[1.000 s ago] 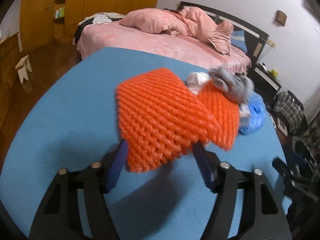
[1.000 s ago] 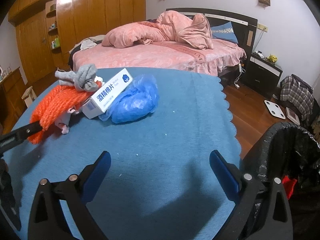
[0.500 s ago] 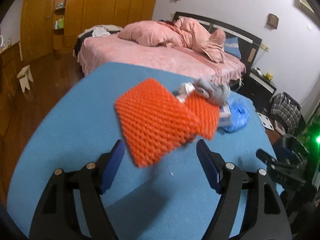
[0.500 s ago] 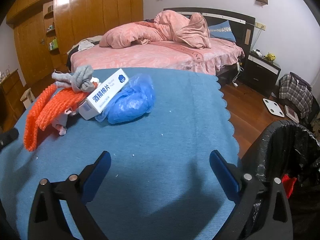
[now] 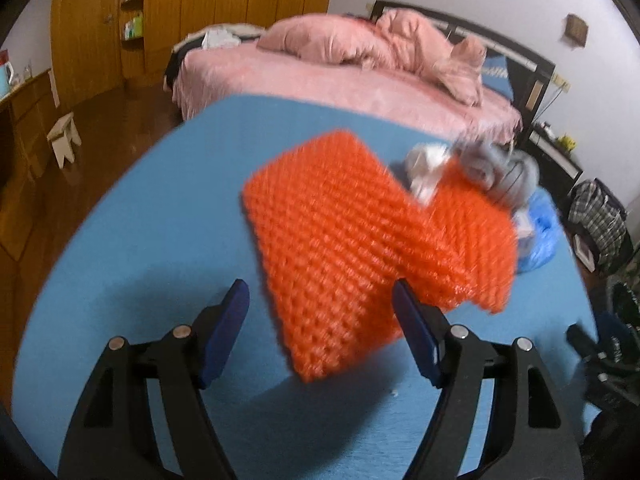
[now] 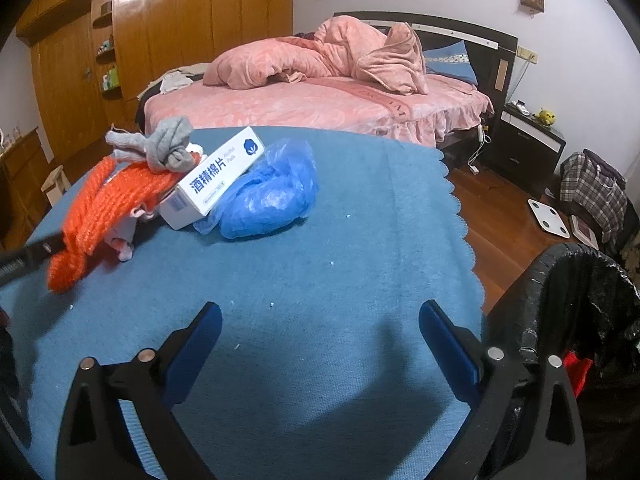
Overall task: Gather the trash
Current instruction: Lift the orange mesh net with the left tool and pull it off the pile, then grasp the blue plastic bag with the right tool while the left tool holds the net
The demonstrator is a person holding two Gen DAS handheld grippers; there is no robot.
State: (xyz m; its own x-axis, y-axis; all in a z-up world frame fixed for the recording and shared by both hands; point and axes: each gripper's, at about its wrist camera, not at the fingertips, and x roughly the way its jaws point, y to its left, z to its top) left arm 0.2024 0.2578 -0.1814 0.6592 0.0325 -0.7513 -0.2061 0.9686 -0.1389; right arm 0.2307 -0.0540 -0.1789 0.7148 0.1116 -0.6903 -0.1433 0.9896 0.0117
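The orange foam net lies on the blue counter; left gripper gapes wide around its near corner, pads apart from it; right gripper stands wide open, empty, beside the black bin.

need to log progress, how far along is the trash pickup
Early on. Something red already lies in the black-lined bin. Nothing is gripped: the left gripper is open around the near corner of the orange foam netting, pads not pressing, and the right gripper hangs open over bare cloth. Left on the blue tablecloth: the netting, grey rag, white box and blue plastic bag.
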